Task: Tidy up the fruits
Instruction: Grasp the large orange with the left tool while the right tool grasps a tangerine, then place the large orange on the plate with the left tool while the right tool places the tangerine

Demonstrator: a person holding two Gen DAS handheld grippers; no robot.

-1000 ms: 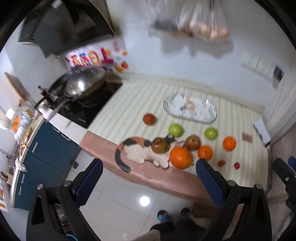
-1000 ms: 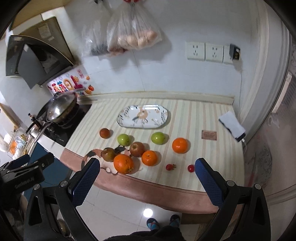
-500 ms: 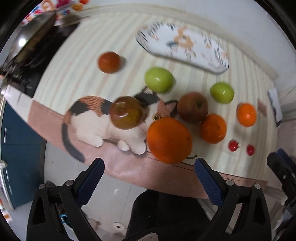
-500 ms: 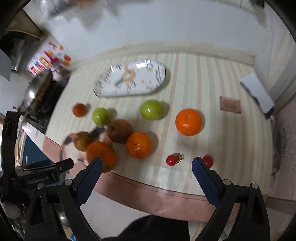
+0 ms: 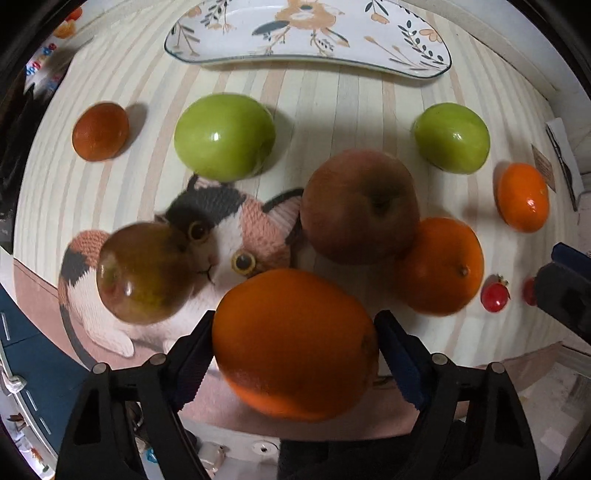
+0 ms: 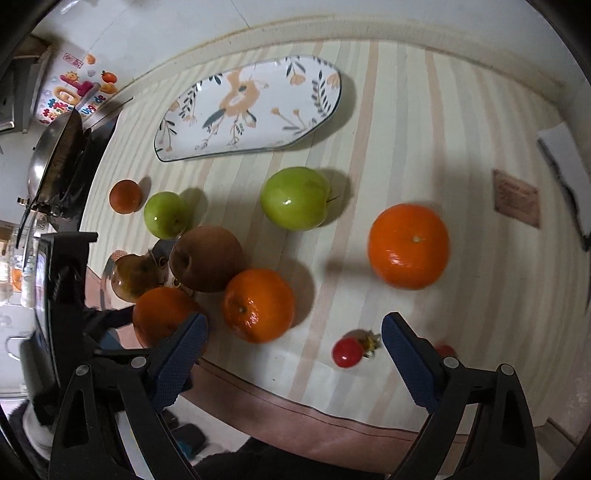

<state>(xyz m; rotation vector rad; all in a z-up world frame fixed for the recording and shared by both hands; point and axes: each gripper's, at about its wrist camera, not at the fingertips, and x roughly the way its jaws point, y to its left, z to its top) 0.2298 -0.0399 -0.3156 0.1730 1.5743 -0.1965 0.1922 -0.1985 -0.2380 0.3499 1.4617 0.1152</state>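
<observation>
Left wrist view: your left gripper (image 5: pixel 293 338) straddles the big orange (image 5: pixel 295 345) at the bottom centre of the frame, a blue pad at each flank. The pads look right against the skin, but whether they are pressing yet I cannot tell. Just up-left of it the dark brownish-green fruit (image 5: pixel 144 271) sits on the knitted cat mat (image 5: pixel 225 229); up-right the russet apple (image 5: pixel 360 206) leans against a smaller orange (image 5: pixel 441 266). Two green apples (image 5: pixel 225 134) lie higher, and the floral plate (image 5: pixel 306 31), with nothing on it, spans the top edge.

Watch this one: the orange rests close to the counter's front lip. Squeeze off-centre on that round, slick skin and it could squirt forward over the edge, or nudge the brownish fruit off the mat.

Right wrist view: your right gripper (image 6: pixel 293 349) hangs spread wide at the bottom of the frame, nothing between its pads. A cherry tomato (image 6: pixel 347 352) lies just inside the right pad, a second one half hidden behind it. The lone orange (image 6: pixel 408 245) sits right of centre, the plate upper left of centre. Drop carelessly here and a pad could flick those tomatoes rolling toward the edge.
</observation>
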